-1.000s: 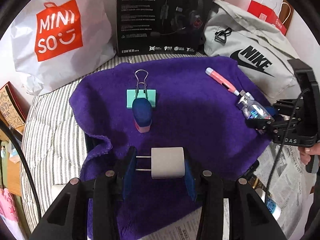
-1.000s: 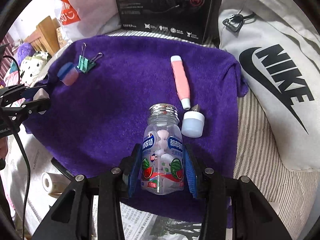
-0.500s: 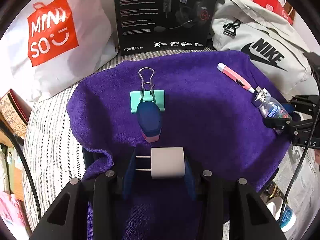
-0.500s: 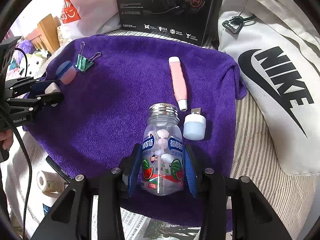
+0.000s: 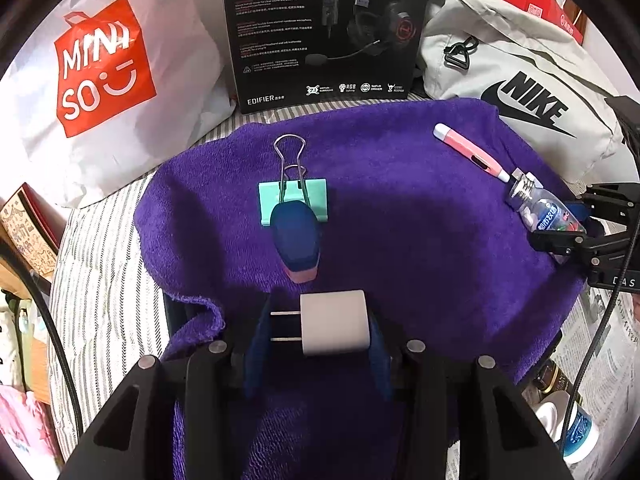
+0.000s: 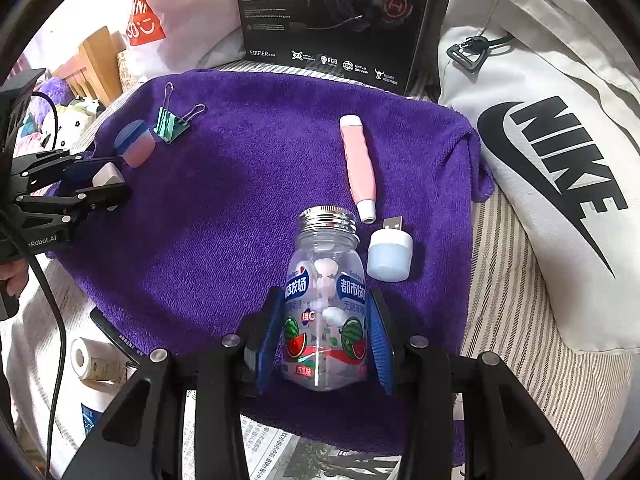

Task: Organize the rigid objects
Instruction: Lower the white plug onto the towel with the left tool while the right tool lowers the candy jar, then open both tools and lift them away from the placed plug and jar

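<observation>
My left gripper (image 5: 318,320) is shut on a white plug charger (image 5: 334,322), prongs pointing left, over the near left edge of the purple towel (image 5: 400,220). Just beyond it lie a blue-and-pink sharpener (image 5: 297,242) and a green binder clip (image 5: 293,196). My right gripper (image 6: 325,328) is shut on a clear candy bottle (image 6: 326,292) with a metal cap, at the towel's right side. Next to the bottle lie a pink pen-like tool (image 6: 358,164) and a pale blue USB light (image 6: 389,254). The left gripper also shows in the right wrist view (image 6: 102,182).
A black headset box (image 5: 324,28), a white Miniso bag (image 5: 104,68) and a grey Nike bag (image 5: 520,92) stand behind the towel. Striped bedding (image 5: 100,260) lies to the left, newspaper (image 5: 600,344) to the right. Tape rolls and small bottles (image 6: 94,360) lie near the front.
Both grippers have moved forward over the towel with their objects held. The left gripper closed in on the sharpener and the clip. The right gripper advanced along the pink tool and USB light.
</observation>
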